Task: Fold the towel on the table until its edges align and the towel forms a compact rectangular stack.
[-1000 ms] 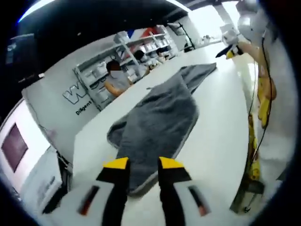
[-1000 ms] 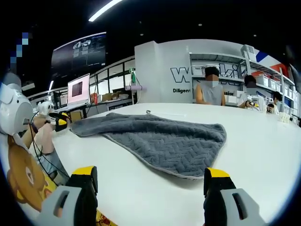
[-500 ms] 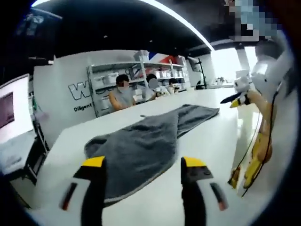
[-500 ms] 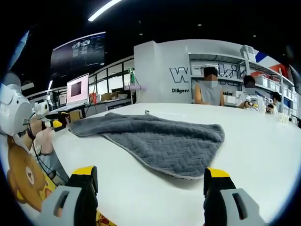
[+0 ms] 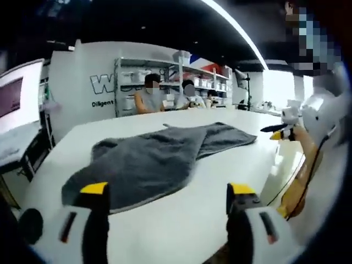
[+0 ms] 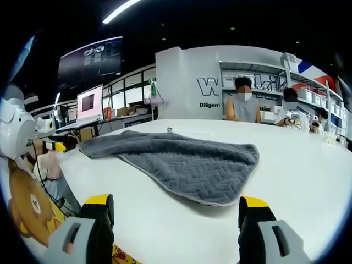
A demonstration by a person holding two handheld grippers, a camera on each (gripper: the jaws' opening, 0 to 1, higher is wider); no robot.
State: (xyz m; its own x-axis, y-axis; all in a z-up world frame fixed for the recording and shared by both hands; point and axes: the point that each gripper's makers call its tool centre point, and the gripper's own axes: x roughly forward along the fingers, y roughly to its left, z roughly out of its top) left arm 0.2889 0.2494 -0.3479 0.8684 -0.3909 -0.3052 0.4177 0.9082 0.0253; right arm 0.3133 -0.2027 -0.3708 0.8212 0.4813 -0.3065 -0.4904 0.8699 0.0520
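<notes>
With the left gripper and right gripper both wide open and empty, each should pinch 1 corner of the rumpled towel on the table cleanly.

Your left gripper view is soft and smeared throughout. A ceiling light strip glares overhead and a window burns out to white. Your right gripper view is sharper: the white table shines evenly under its own light strip, with faint shadow beneath the towel. Fisheye bending curves both edges.
</notes>
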